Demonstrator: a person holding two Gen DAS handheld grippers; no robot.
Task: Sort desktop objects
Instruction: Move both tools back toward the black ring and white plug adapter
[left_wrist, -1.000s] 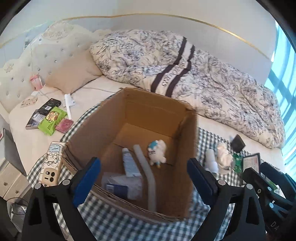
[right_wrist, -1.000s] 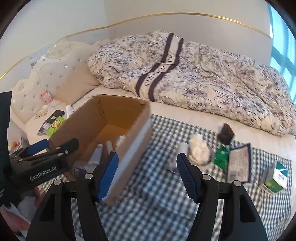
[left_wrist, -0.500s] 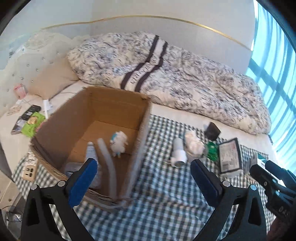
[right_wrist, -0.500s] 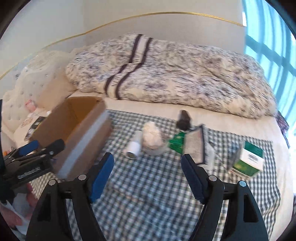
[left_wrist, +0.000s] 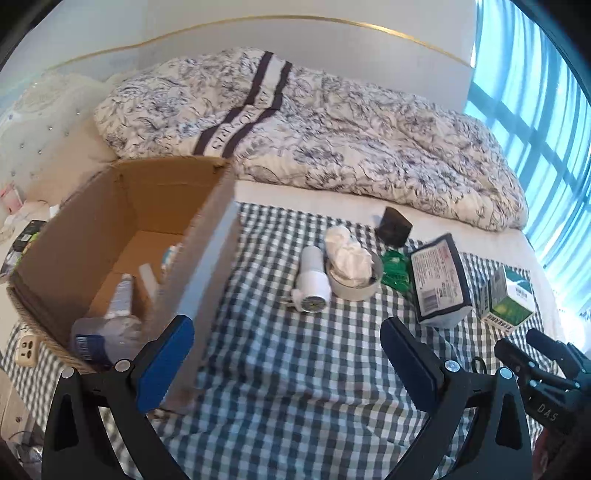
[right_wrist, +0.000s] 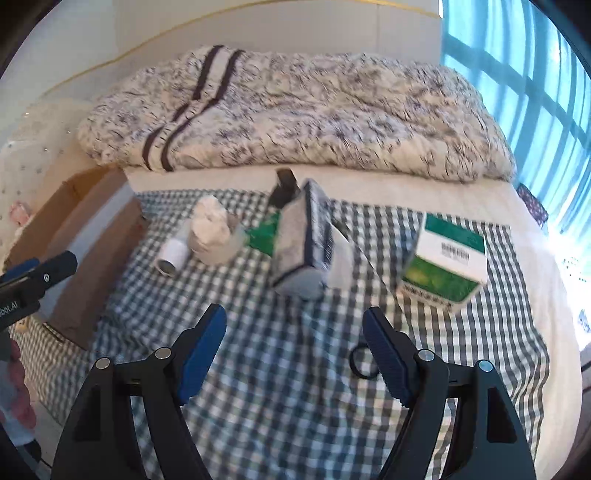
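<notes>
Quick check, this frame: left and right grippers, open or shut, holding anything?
Left gripper: open, holding nothing, over the checked cloth.
Right gripper: open, holding nothing, over the same cloth.

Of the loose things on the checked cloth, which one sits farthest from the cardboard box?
The green-and-white carton, at the cloth's window end, beyond the dark-edged packet.

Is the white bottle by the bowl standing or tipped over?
Tipped over. The white bottle lies on its side on the checked cloth, round end facing the camera, beside the bowl.
</notes>
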